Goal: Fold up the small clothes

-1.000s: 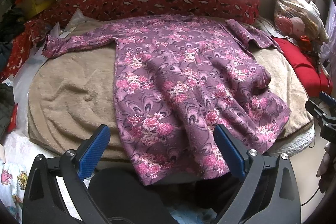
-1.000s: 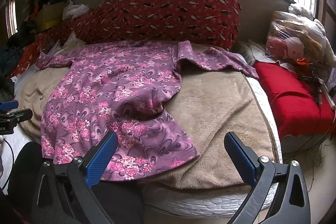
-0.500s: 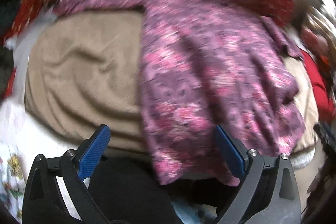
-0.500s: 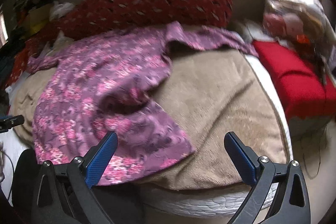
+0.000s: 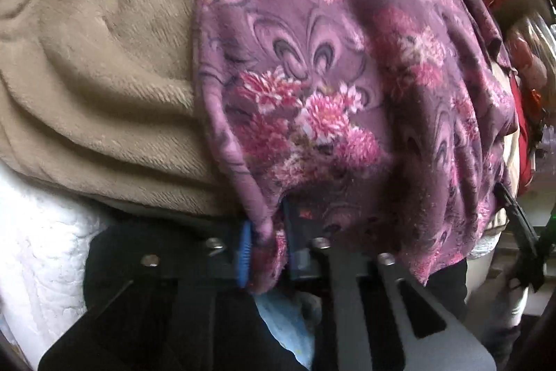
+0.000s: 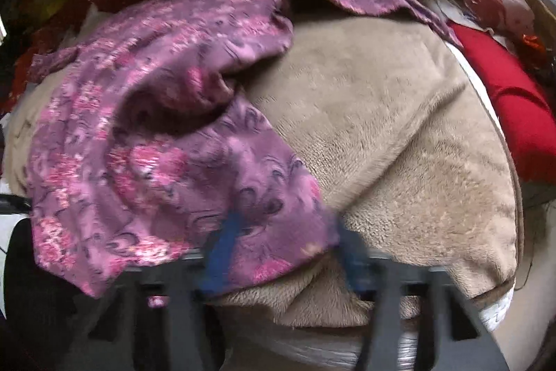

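Left wrist view: left gripper [image 5: 266, 252] just clamped onto near hem corner of purple floral fleece garment [image 5: 347, 75], spread on beige plush blanket [image 5: 97, 75]. Right wrist view: right gripper [image 6: 281, 252], blurred, just closing, hem corner between blue pads.

Soft daylight falls from the far side of the bed, leaving the near edge and frame corners in deep shadow. Both fisheye views bulge and curve at the rims. The right wrist view is smeared with motion blur, worst on the purple floral garment [image 6: 166, 141]; the left is sharper.
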`<state>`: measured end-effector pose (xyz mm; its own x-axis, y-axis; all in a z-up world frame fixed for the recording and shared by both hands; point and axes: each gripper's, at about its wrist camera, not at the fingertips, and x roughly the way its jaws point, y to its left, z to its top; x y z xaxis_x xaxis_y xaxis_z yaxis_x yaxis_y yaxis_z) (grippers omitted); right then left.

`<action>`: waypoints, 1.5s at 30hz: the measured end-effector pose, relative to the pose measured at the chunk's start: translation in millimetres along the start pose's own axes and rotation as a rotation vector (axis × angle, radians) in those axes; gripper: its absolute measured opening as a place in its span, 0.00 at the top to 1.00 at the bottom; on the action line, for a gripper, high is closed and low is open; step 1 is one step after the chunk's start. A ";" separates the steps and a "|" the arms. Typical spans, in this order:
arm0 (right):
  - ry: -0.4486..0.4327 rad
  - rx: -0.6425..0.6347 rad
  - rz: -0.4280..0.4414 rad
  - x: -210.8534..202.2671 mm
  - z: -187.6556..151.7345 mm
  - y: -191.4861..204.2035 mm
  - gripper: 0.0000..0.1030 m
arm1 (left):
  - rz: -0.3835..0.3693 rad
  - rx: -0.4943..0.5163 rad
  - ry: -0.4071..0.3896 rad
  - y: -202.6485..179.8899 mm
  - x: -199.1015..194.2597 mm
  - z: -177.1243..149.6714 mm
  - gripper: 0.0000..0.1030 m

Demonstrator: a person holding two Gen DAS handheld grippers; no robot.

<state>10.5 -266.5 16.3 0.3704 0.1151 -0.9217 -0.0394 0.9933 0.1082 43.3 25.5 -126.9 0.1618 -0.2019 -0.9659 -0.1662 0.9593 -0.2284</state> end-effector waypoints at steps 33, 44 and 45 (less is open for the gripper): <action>-0.149 0.198 0.227 -23.8 45.9 -15.0 0.60 | -0.020 0.061 -0.230 -20.0 -110.7 46.9 0.58; -0.192 0.378 0.195 6.0 101.4 -111.0 0.67 | 0.003 0.106 -0.095 -40.7 -53.2 67.9 0.58; -0.224 0.465 0.167 4.0 112.3 -143.2 0.60 | -0.011 0.106 -0.094 -41.9 -52.6 72.1 0.58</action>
<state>121.8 -408.7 39.0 0.5850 0.2173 -0.7814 0.2816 0.8490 0.4470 111.9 10.2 -57.8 0.2538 -0.1978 -0.9468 -0.0612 0.9736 -0.2198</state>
